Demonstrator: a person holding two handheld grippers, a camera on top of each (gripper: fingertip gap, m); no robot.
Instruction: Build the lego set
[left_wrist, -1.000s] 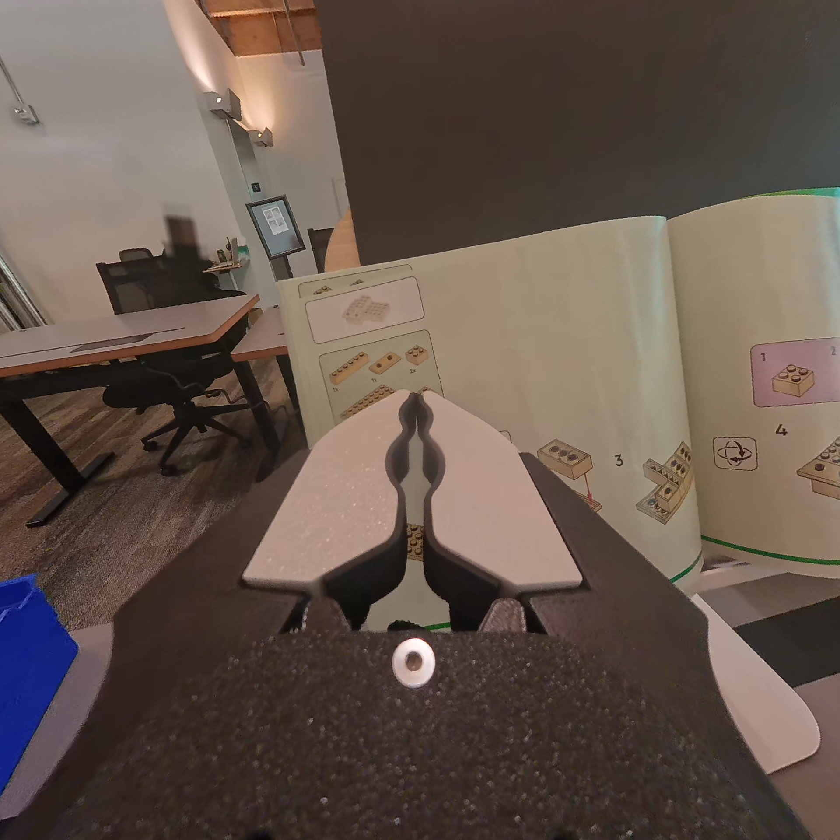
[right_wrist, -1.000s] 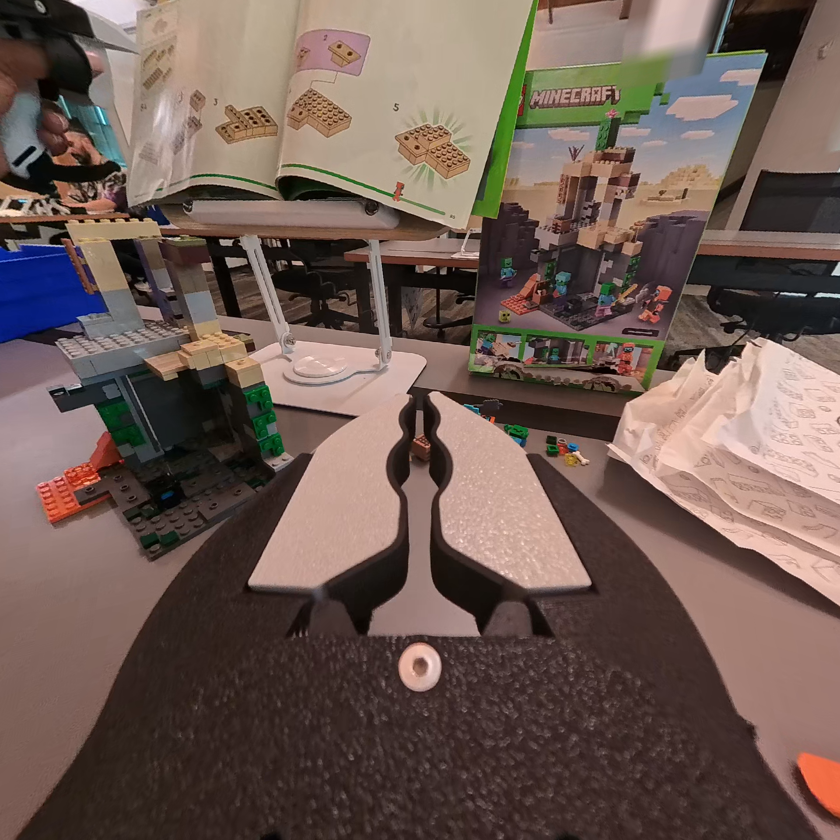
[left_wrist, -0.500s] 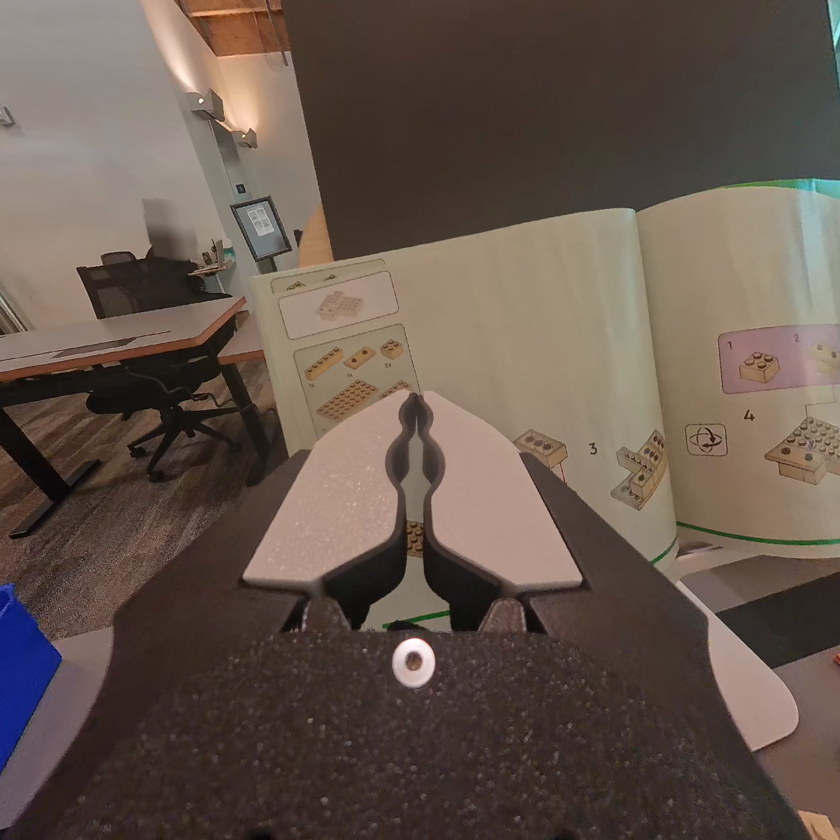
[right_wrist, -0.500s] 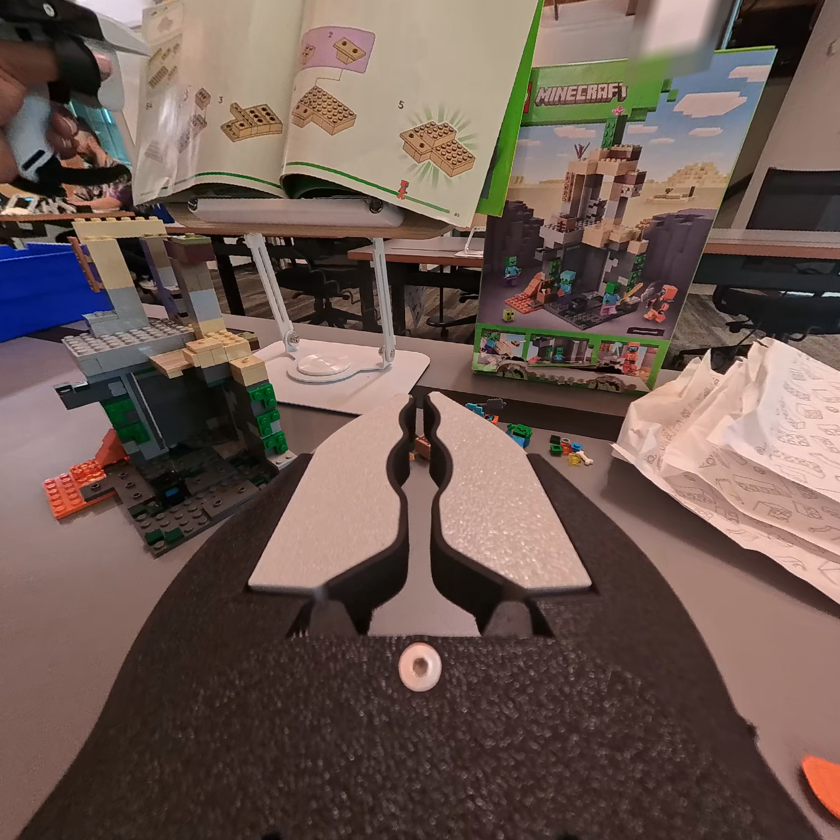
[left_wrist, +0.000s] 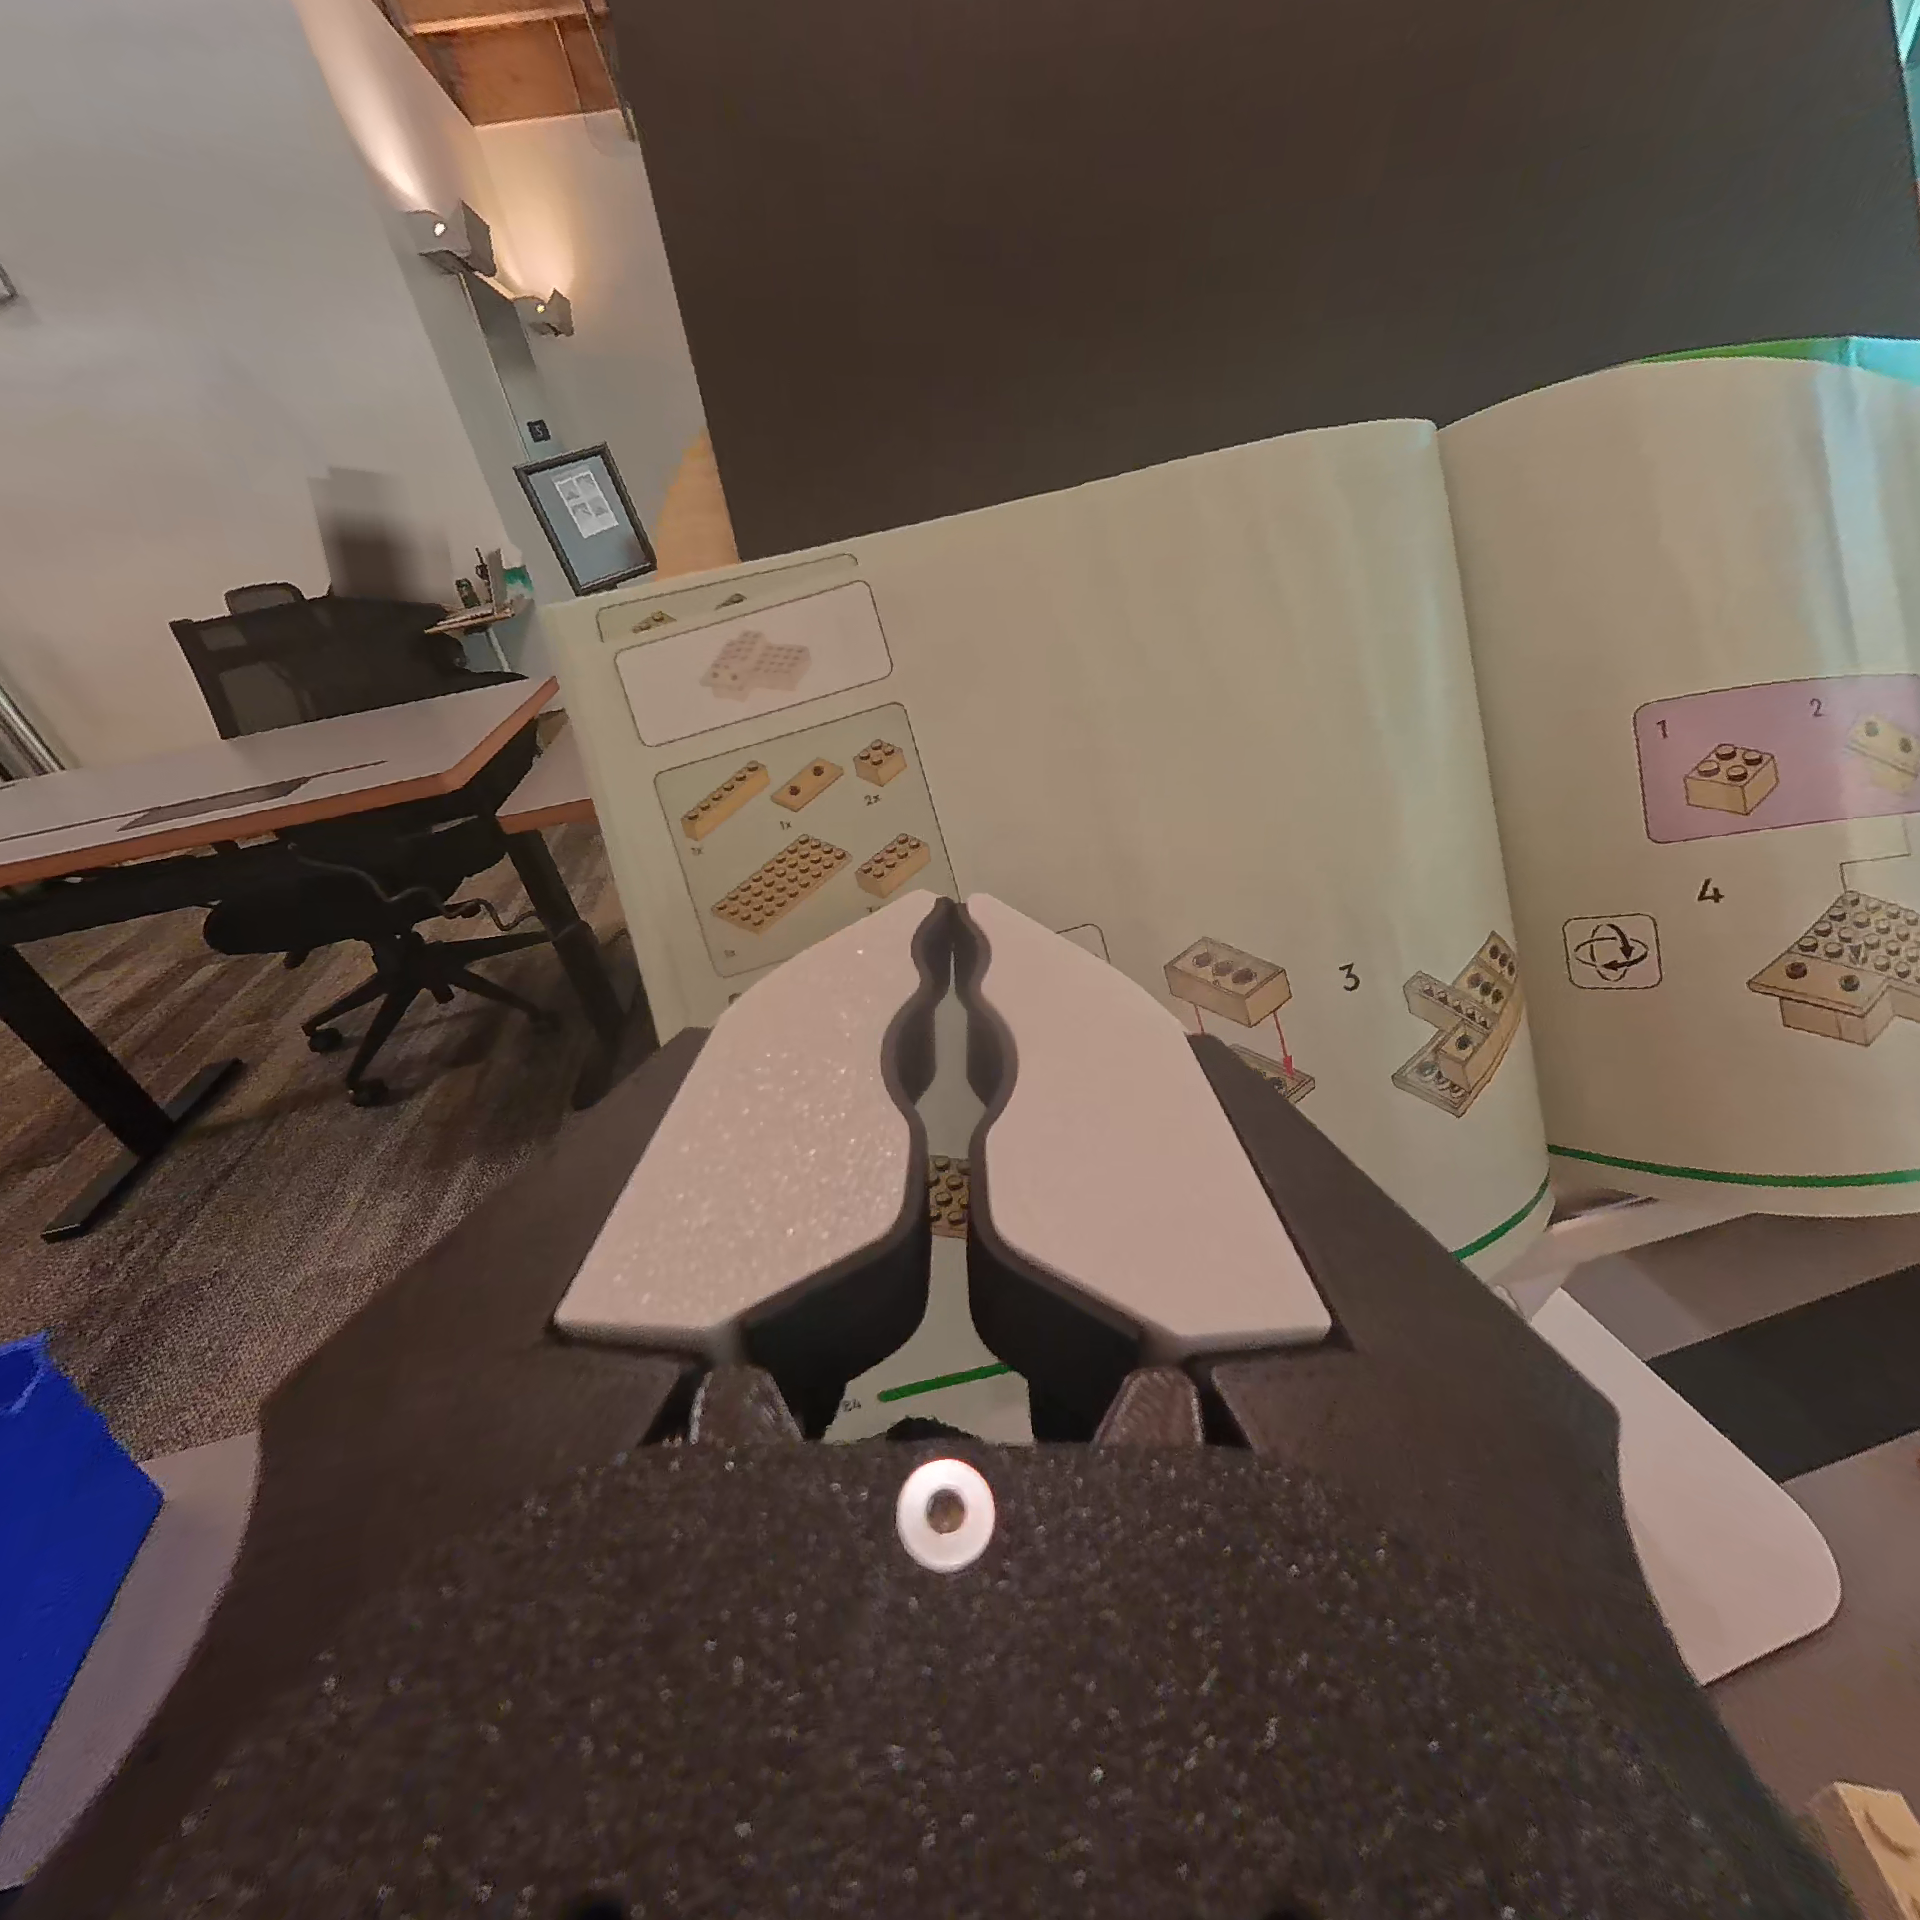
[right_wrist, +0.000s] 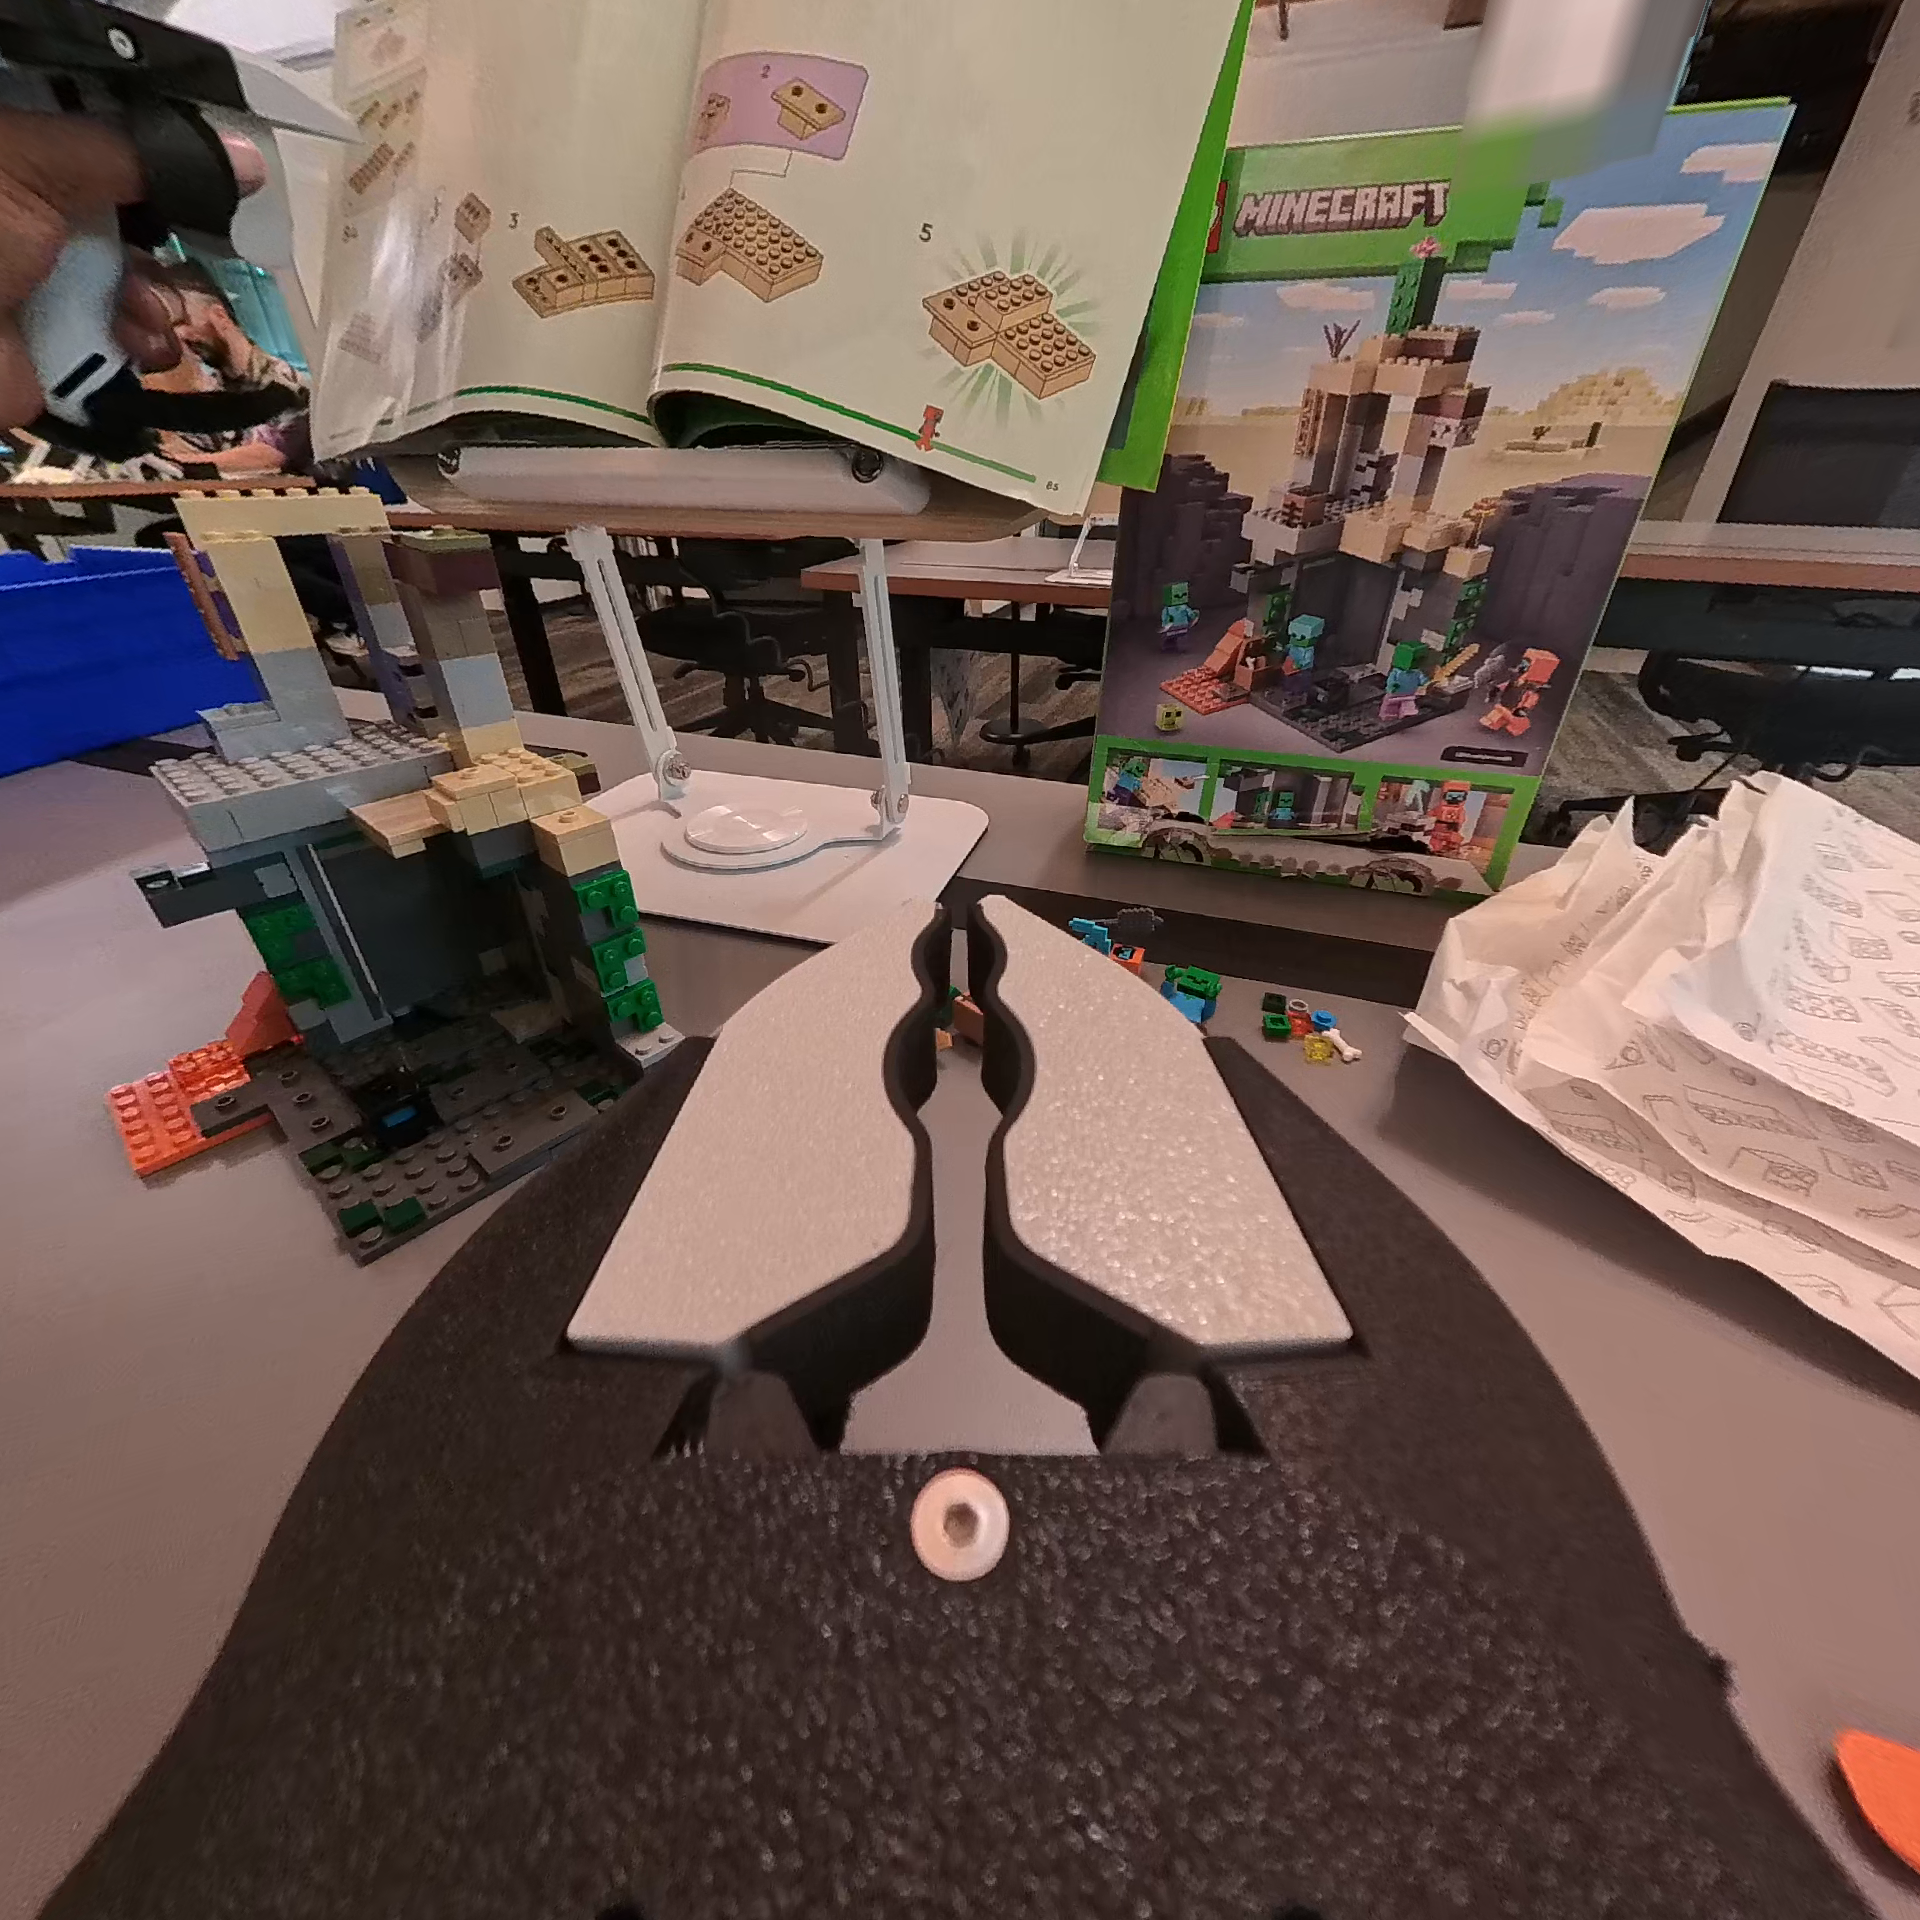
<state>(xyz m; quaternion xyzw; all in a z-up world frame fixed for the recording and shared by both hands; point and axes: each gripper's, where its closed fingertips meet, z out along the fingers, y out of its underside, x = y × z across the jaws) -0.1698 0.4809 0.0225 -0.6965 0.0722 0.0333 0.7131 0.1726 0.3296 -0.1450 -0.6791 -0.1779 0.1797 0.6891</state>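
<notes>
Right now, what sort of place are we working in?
It looks like an open-plan office used as a workspace. Behind the grey table are a wood-edged desk on black legs, a wheeled office chair and carpeted floor.

A half-built lego house (right_wrist: 395, 883) stands upright at the left on the tabletop (right_wrist: 156, 1299); small loose lego bits (right_wrist: 1294, 1023) lie far right of it, near the box (right_wrist: 1382, 520)
</notes>
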